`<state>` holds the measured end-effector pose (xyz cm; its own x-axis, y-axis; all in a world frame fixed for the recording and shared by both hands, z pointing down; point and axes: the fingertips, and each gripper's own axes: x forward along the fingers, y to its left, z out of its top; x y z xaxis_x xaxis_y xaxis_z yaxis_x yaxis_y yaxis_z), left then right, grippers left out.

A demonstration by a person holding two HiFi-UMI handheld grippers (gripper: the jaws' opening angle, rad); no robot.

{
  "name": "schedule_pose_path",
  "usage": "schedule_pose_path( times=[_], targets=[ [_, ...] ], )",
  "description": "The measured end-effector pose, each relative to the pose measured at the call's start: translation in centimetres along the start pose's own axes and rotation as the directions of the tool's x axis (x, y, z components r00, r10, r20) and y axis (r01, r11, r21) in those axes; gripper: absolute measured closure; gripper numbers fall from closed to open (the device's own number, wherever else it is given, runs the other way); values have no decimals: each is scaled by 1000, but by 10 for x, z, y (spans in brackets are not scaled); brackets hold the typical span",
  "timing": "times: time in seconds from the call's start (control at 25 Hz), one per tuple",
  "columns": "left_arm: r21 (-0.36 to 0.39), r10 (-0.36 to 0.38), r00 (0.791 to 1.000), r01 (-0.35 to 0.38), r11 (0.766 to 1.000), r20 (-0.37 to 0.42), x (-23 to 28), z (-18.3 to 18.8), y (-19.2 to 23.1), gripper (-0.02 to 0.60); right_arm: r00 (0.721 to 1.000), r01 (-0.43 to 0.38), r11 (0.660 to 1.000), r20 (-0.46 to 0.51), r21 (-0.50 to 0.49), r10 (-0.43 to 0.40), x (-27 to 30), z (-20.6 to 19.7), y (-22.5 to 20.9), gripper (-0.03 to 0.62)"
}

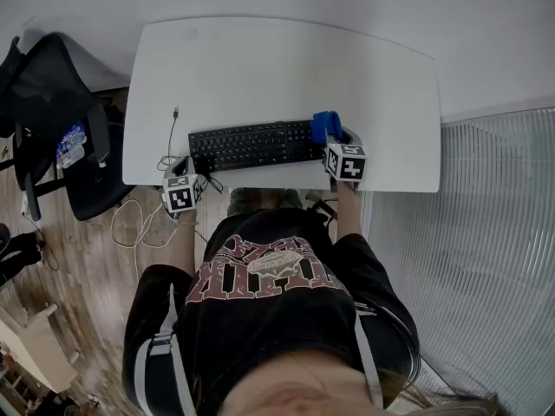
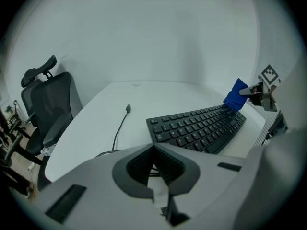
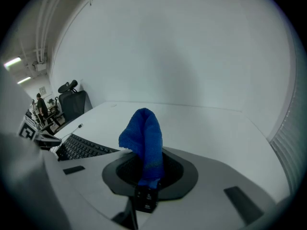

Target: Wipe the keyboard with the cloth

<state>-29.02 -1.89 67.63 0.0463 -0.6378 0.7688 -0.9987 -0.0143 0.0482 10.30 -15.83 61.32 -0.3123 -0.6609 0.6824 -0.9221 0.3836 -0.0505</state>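
A black keyboard (image 1: 253, 145) lies along the near edge of the white table (image 1: 286, 68). My right gripper (image 1: 334, 139) is at the keyboard's right end, shut on a blue cloth (image 1: 325, 126) that stands up out of its jaws (image 3: 143, 140). In the left gripper view the cloth (image 2: 236, 95) rests at the keyboard's (image 2: 199, 127) far end. My left gripper (image 1: 186, 176) sits at the keyboard's left corner, near the table edge; its jaws are closed together with nothing between them (image 2: 153, 164).
A thin cable with a plug (image 1: 173, 124) runs over the table left of the keyboard and hangs off the edge. A black office chair (image 1: 61, 120) stands left of the table. A white ribbed wall panel (image 1: 494, 232) is on the right.
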Motion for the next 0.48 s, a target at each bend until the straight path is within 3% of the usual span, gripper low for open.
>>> schedule_pose_path(
  times=[0.24,0.48],
  targets=[
    [6,-16,1000,16,1000,-15,0,-9,1,548,980,-179,981,78,-75,184,-3,41,86,530],
    [11,-36,999,36,999,-3,-2,-9,1,548,914,-384,910,78,-157,399,-2,63,189,530]
  ],
)
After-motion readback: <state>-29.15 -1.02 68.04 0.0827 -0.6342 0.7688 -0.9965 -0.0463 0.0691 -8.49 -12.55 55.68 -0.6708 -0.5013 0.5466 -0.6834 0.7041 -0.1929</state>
